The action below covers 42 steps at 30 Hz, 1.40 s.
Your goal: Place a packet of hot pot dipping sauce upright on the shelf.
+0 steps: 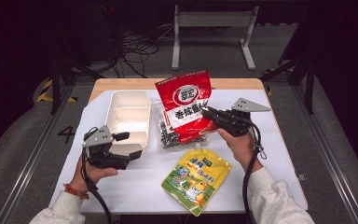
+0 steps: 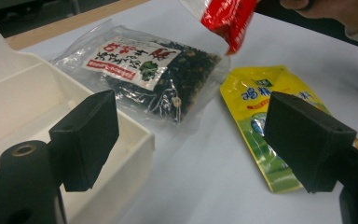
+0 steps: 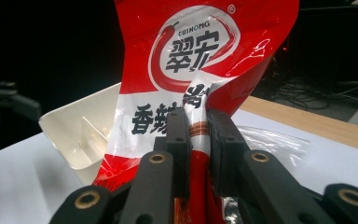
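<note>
A: Logging the right gripper (image 1: 205,112) first. What is it doing?

B: It is clenching the red packet (image 1: 185,105). In the right gripper view the two black jaws are pressing together on a fold of the packet (image 3: 186,60), with the film pinched between them. The packet is standing upright, lifted off the table, its white band of printed characters facing the camera.

A: Taking the white tray (image 1: 128,116) as the reference, where is the red packet sitting?

B: Just to the right of the tray in the high view, hanging above the clear bag of dark dried bits (image 1: 168,128). That clear bag is lying flat, just beside the tray's right wall. In the left gripper view the clear bag (image 2: 154,77) is showing a red and white label, and the red packet's lower corner (image 2: 226,18) is dangling above it.

A: And the left gripper (image 1: 128,145)?

B: Released. Its jaws are standing wide apart with nothing between them, hovering at the near end of the tray; in the left gripper view one jaw is overlapping the tray's rim (image 2: 140,133). Whether it is touching the rim, I cannot tell.

A: Anything else on the table (image 1: 135,186)?

B: A yellow and green pouch (image 1: 196,179) is lying flat, nearer the person than the tray and to its right, apart from the clear bag. The tray itself is showing divided compartments.
</note>
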Each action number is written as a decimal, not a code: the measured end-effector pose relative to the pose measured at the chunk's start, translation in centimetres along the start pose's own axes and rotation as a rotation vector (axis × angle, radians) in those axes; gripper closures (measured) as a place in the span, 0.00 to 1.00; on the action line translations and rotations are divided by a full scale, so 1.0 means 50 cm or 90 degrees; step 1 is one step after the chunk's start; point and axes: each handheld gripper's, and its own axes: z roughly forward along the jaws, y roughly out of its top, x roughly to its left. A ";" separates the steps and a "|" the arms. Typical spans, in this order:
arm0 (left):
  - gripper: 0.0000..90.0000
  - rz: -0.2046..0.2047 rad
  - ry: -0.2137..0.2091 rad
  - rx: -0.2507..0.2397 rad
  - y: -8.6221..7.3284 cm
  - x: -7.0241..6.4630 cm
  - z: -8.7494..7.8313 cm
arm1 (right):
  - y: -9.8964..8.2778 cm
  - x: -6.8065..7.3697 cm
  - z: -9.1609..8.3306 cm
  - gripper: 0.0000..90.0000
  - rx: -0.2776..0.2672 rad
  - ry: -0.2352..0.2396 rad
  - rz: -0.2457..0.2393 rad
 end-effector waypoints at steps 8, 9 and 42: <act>0.19 -0.047 -0.049 -0.005 0.107 0.042 0.081 | 0.007 0.035 0.036 0.88 -0.010 0.041 -0.022; 0.18 -0.047 -0.049 -0.005 0.107 0.042 0.081 | 0.007 0.035 0.036 0.88 -0.010 0.041 -0.022; 1.00 0.049 0.007 -0.097 0.214 0.137 0.080 | -0.030 0.034 -0.017 0.64 0.039 0.003 -0.041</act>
